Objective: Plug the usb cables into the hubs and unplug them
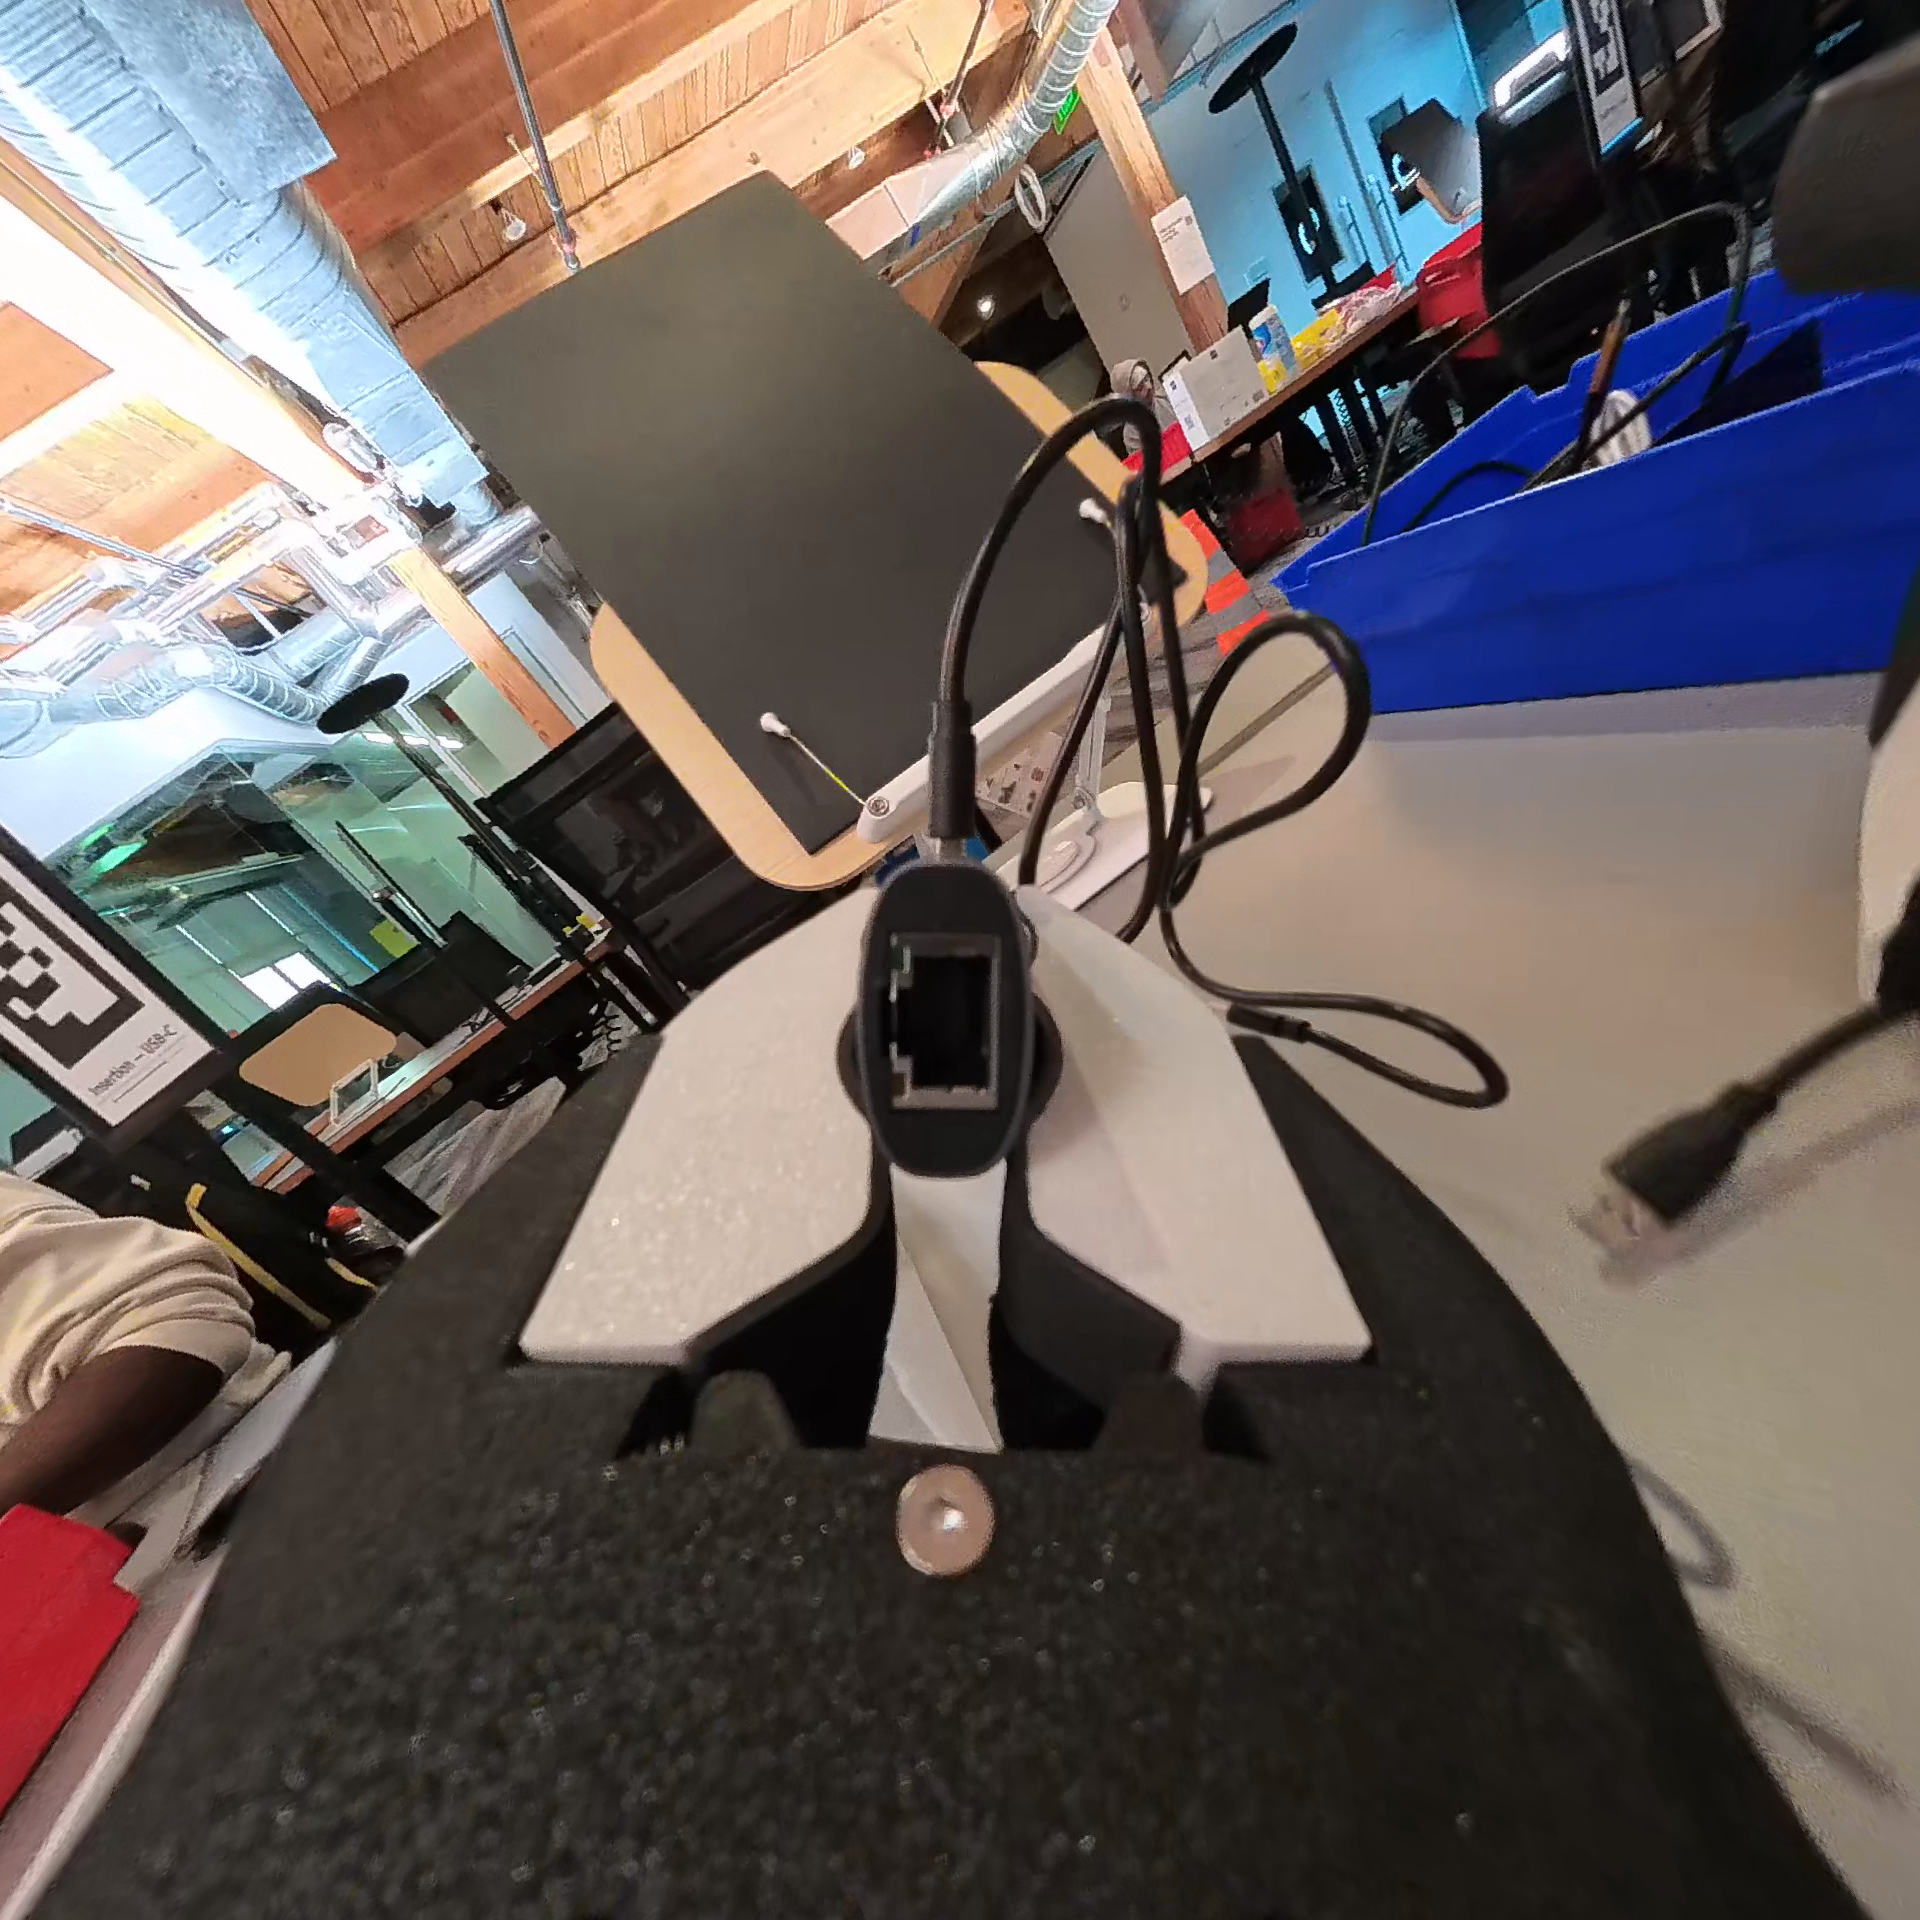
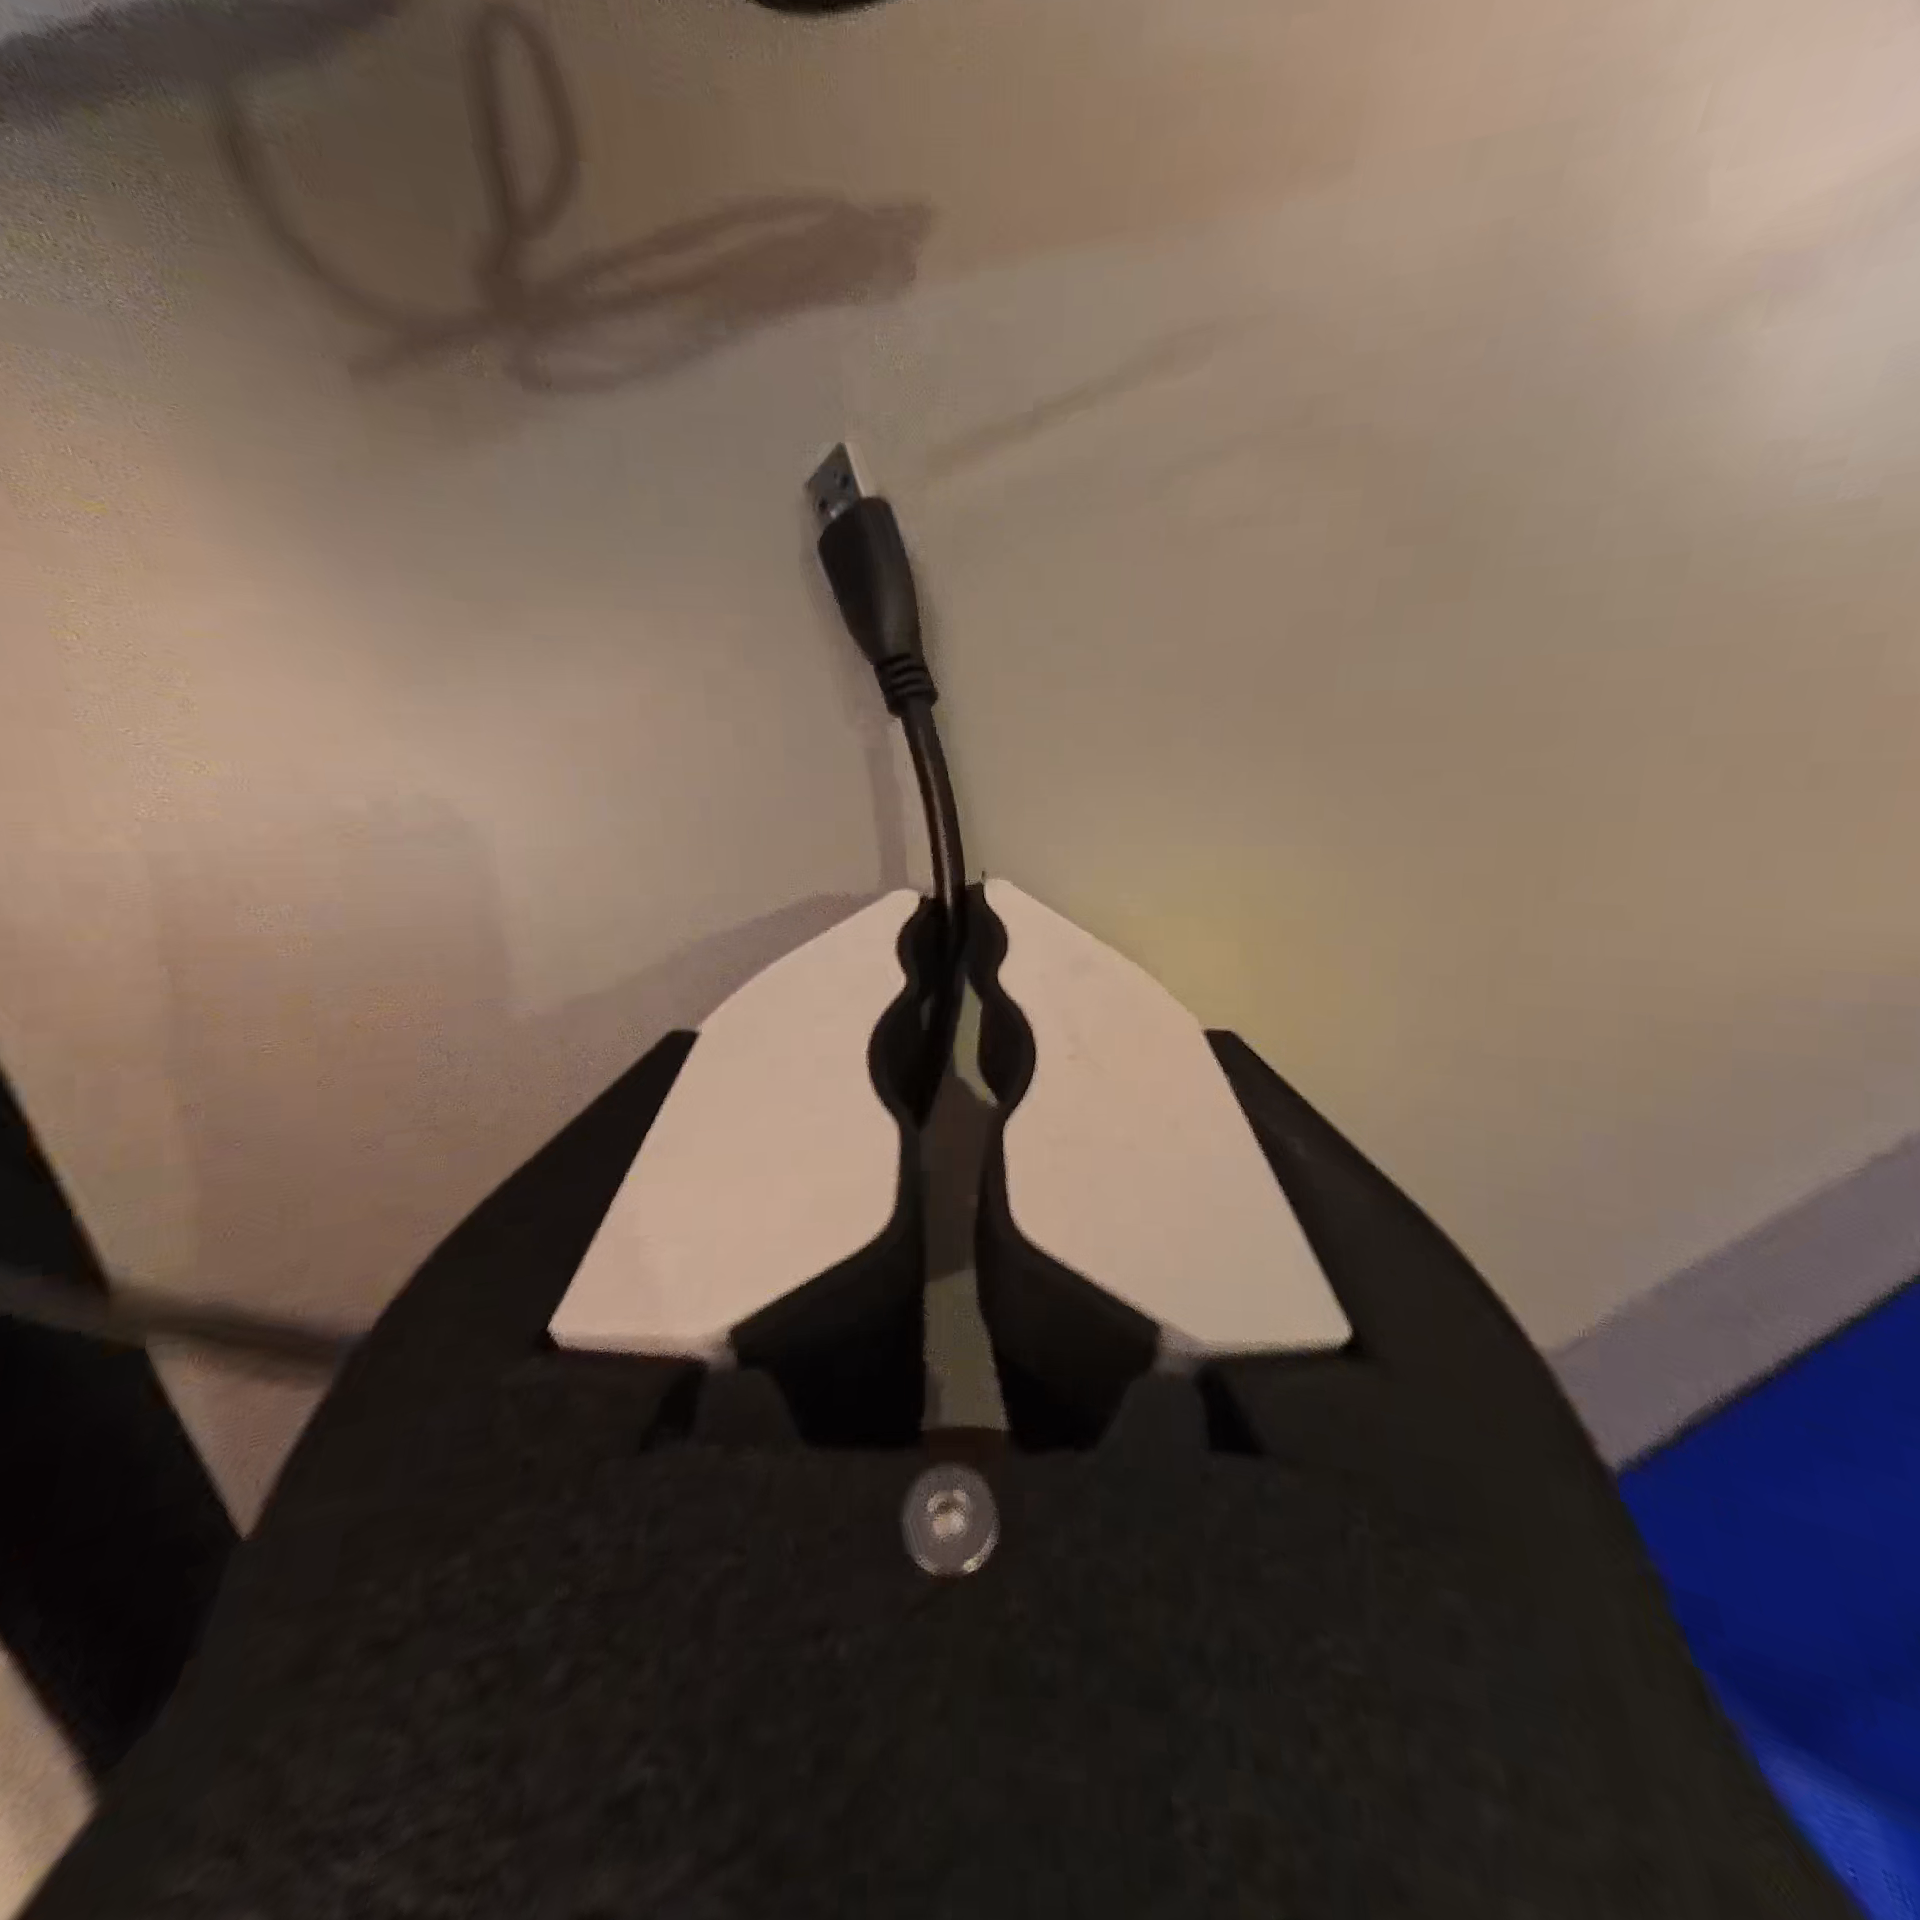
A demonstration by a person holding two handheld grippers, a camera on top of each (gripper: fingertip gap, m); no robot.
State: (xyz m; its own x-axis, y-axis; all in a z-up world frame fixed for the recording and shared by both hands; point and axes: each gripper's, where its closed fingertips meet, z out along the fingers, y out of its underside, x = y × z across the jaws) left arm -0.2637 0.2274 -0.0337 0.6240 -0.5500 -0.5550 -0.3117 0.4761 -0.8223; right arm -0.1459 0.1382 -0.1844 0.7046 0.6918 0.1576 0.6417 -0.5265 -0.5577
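- My left tongs [image 1: 940, 1049] are clamped on the hub [image 1: 943, 1023], held up off the desk [image 1: 1558, 883], one black cable already in its far end.
- My right tongs [image 2: 951, 899] pinch the usb cable [image 2: 935, 790] just behind its plug [image 2: 868, 561], above the desk, plug free.
- Blue bin [image 1: 1621, 582] at the desk's far edge.

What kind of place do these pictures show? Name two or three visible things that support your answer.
Probably a shared workshop or lab. Exposed wooden ceiling beams and silver ducting run overhead, long worktables carry boxes and supplies, and a blue storage bin with cables sits on the grey table.
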